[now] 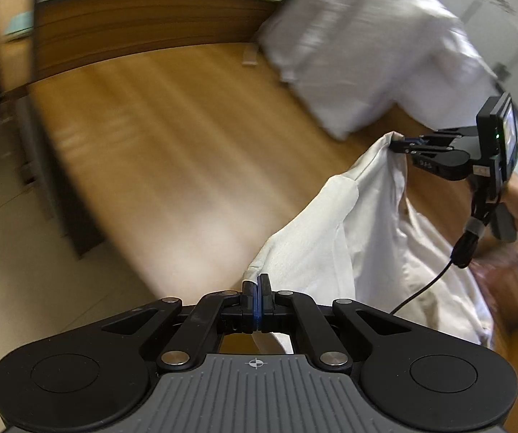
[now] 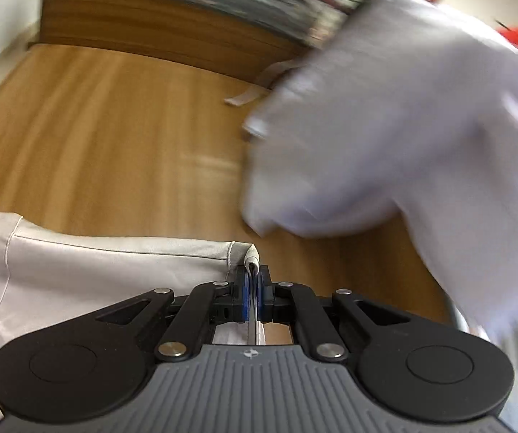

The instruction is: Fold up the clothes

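Wood covers the big table [image 1: 158, 137], and it looks brown and smooth. More white clothes [image 1: 360, 54] sit in a pile at the far side, blurry in both views.

A white shirt [image 1: 331, 231] hangs in the air between the two grippers, just above the table. The left gripper [image 1: 256, 288] has its fingers pressed tight on one edge of the shirt. The right gripper [image 1: 398, 142] pinches another corner, and in its own view the fingers are squeezed on a folded hem [image 2: 251, 258]. A black cable [image 1: 428, 285] hangs down from the right gripper, close to the cloth.

I think the step now is to spread the shirt out flat before folding. To do it well, both grippers should keep a firm hold and pull gently apart so the top edge goes straight. Then they should go down together, so the shirt lands smooth on the bare wood and not on the pile. The cable should stay out from under the cloth
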Tool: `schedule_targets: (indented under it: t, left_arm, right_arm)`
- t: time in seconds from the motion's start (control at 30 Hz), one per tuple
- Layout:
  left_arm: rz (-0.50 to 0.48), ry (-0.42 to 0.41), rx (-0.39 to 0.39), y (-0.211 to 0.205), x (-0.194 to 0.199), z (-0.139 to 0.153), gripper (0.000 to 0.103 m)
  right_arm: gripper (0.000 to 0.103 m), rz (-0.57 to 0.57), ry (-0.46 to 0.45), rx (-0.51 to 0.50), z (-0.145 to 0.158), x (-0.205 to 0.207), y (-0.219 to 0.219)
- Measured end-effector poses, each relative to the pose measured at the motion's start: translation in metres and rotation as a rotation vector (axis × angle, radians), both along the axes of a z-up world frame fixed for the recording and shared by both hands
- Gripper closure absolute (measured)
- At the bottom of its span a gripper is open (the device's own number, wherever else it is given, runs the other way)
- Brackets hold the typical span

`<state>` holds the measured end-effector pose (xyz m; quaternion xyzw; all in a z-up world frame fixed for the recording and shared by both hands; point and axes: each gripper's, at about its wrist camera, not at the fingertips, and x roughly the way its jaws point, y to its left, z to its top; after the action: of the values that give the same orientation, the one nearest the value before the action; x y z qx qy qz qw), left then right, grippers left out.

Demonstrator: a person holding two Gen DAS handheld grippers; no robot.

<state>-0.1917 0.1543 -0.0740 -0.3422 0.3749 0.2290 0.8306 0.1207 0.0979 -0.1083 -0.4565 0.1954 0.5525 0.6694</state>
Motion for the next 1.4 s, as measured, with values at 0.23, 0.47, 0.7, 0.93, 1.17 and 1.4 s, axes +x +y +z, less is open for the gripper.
schedule_targets:
  t: [0.23,0.47,0.7,0.93,1.17,1.4]
  left_arm:
    - [0.112,0.093,0.003,0.056,-0.037,-0.007,0.101]
    - [0.132,0.163,0.013,0.093,-0.038,-0.008,0.1]
    - [0.017,0.154,0.128,0.102,-0.011,0.017,0.069]
    - [-0.178,0.061,0.22,0.112,0.05,0.044,0.049]
    - [-0.413,0.012,0.261,0.096,0.137,0.047,0.048]
    - [-0.597,-0.01,0.277,0.06,0.209,0.041,0.046]
  right_arm:
    - [0.098,0.161,0.04,-0.041,-0.033,-0.056,0.12]
    - [0.097,0.196,0.088,-0.07,-0.056,-0.08,0.193]
    - [0.069,0.085,0.209,-0.025,-0.029,-0.065,0.184]
    - [0.06,-0.125,0.321,0.054,0.022,-0.035,0.099]
    - [0.058,-0.409,0.337,0.094,0.031,-0.005,-0.013]
    - [0.058,-0.702,0.322,0.113,0.02,0.022,-0.114]
